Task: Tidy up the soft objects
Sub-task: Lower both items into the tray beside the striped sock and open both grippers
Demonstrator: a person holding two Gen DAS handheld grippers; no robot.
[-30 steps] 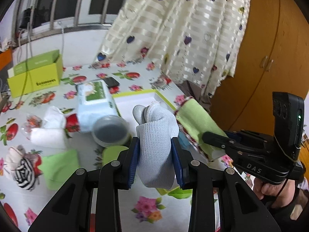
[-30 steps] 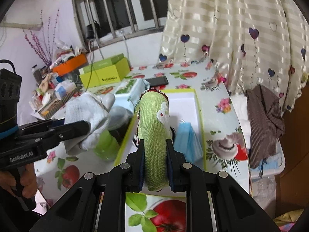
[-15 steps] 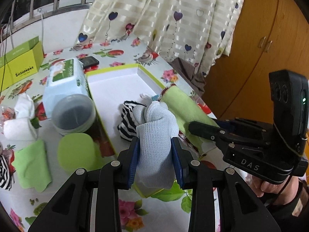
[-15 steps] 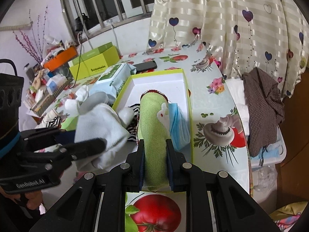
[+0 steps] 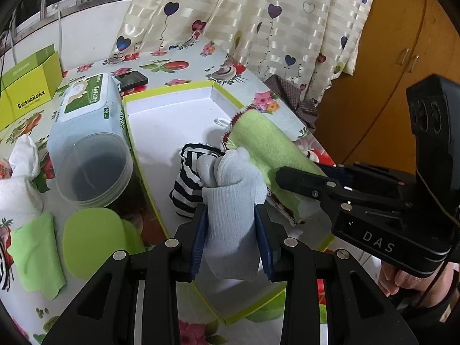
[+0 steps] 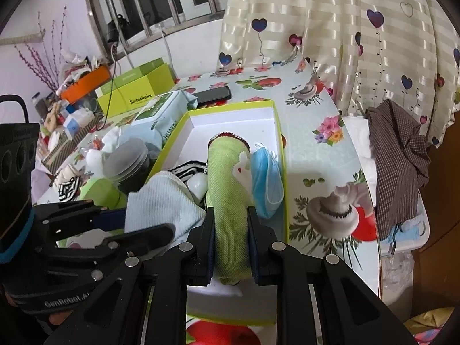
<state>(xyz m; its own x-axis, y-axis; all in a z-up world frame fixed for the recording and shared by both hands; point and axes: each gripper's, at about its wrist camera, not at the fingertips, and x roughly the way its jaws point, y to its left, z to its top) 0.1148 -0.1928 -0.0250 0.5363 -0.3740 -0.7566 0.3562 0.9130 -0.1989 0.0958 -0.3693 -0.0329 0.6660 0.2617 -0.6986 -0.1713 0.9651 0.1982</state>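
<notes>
- The glove point(image 5: 233, 201) is pinched between the left gripper point(image 5: 231, 240) fingers, its tip over the box point(image 5: 172, 120) floor, touching the striped sock point(image 5: 187, 181) ahead.
- The towel point(image 6: 230, 201) is clamped in the right gripper point(image 6: 230, 247), lying in the box just left of the mask point(image 6: 267, 178).
- Lower each piece flat before opening; I'd set the glove left of the towel, clear of the wall.
- Release one gripper at a time; back straight out, lest fabric snag.

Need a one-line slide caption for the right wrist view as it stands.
Right gripper holds a rolled green cloth over the white box, beside a blue face mask.
</notes>
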